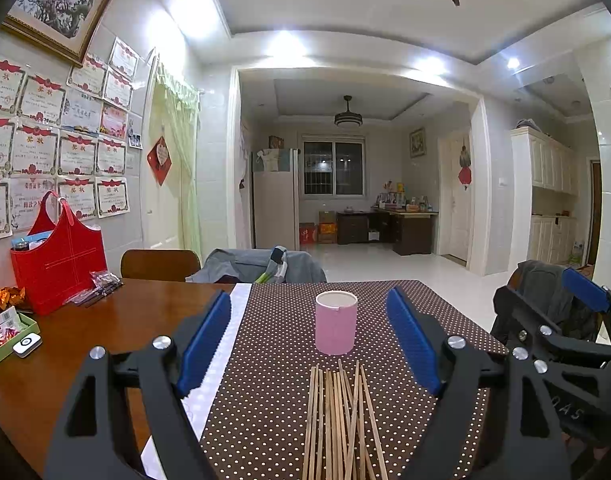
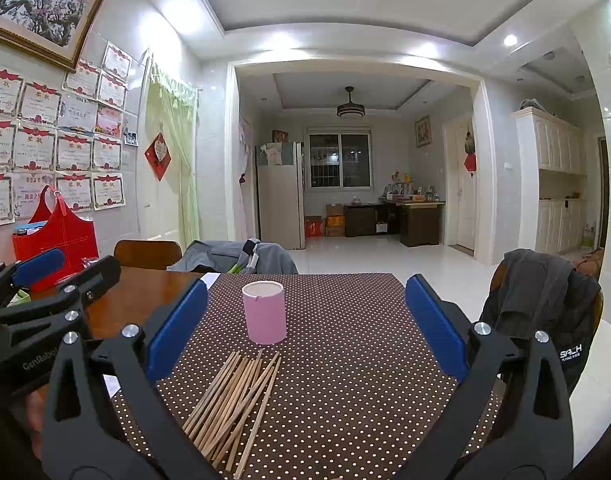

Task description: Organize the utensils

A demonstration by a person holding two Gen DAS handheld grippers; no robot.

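dotted cloth point(image 1: 273, 360): chopsticks point(image 1: 339, 420) between left gripper point(image 1: 309, 344) fingers, seemingly untouched.

The left gripper point(image 1: 308, 344), a black plastic frame with silver bolts, holds its two blue ribbed fingers point(image 1: 204, 344) spread wide apart, nothing between them. The right gripper point(image 2: 305, 322), of the same black frame, likewise has its blue padded fingers point(image 2: 435, 326) set wide, gripping nothing. Both point forward, level and side by side, each showing at the outer edge of the other's view.
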